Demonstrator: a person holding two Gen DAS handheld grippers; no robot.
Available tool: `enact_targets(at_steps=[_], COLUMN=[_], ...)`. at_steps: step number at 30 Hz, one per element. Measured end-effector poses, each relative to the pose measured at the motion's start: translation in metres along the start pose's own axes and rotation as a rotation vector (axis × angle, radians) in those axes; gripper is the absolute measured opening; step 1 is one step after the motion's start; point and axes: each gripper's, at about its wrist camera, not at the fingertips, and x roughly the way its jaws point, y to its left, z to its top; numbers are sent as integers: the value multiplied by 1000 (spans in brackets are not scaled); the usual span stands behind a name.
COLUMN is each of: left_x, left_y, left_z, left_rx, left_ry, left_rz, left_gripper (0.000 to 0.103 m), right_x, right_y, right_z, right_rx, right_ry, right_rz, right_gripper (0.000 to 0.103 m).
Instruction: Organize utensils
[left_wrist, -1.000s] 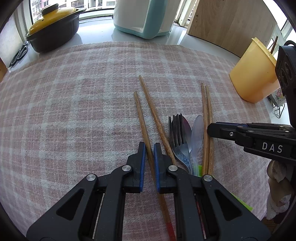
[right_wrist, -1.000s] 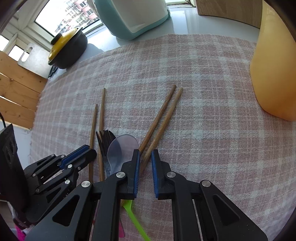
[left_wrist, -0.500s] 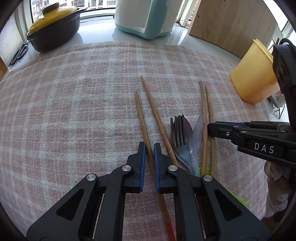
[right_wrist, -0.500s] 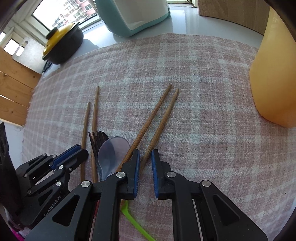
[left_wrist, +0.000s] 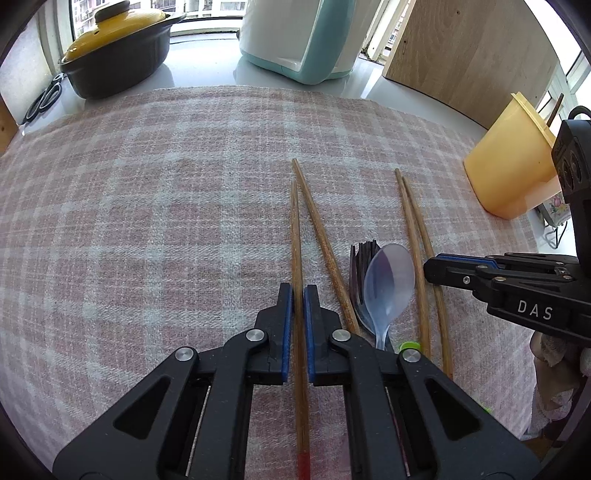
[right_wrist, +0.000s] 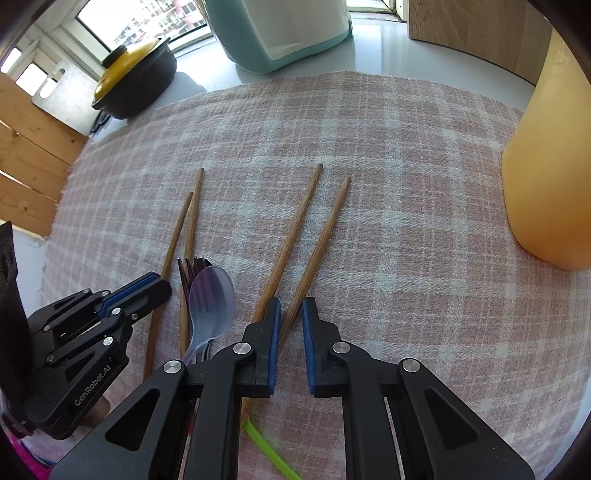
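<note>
four slim round wooden chopsticks are lying on a pink-and-white woven plaid cloth (left_wrist: 147, 221). the left chopstick pair (left_wrist: 317, 236) is forming a narrow v, and its leftmost stick (left_wrist: 295, 236) is running between the blue-padded fingers of the left gripper (left_wrist: 298, 291), which is sitting narrow around it; contact can't be told. the right chopstick pair (right_wrist: 310, 236) is lying splayed, with the outer stick (right_wrist: 323, 236) passing into the gap of the right gripper (right_wrist: 291, 308), which is sitting slightly wider, fingers not clearly touching it. between the pairs a translucent plastic spoon (left_wrist: 388, 280) is resting on top of dark metal forks (left_wrist: 360, 254), blocking most of them. a green plastic handle (right_wrist: 264, 439) is poking out under the right gripper. a smooth yellow plastic cup (left_wrist: 511, 162) is standing at the cloth's right edge. behind the cloth a black pot with yellow lid (left_wrist: 114, 51), a teal-and-white appliance (left_wrist: 295, 37), scissors (left_wrist: 42, 99) and a wooden board (left_wrist: 469, 55) are sitting.
</note>
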Motion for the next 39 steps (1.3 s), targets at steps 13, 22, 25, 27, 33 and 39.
enact_targets(at_steps=[13, 22, 25, 27, 33, 39], left_x=[-28, -65, -76, -83, -101, -119], left_y=[13, 6, 1, -3, -20, -36], left_z=[-7, -6, -2, -1, 0, 2], left_rx=[-40, -46, -40, -34, -1, 20], left_ry=[-50, -124, -149, -165, -206, -238], left_rz=[-12, -55, -67, -72, -80, -104], left_gripper=[4, 4, 4, 4, 4, 4], right_x=[-16, -56, -71, -79, -98, -116], right_y=[1, 4, 3, 4, -4, -12], right_z=[-10, -19, -23, -24, -24, -26], right_rx=[-24, -62, -76, -84, -78, -82], right_ry=[-50, -142, -177, -202, -251, -294], right_rz=[11, 32, 32, 24, 33, 42], right_gripper=[5, 5, 5, 5, 5, 5])
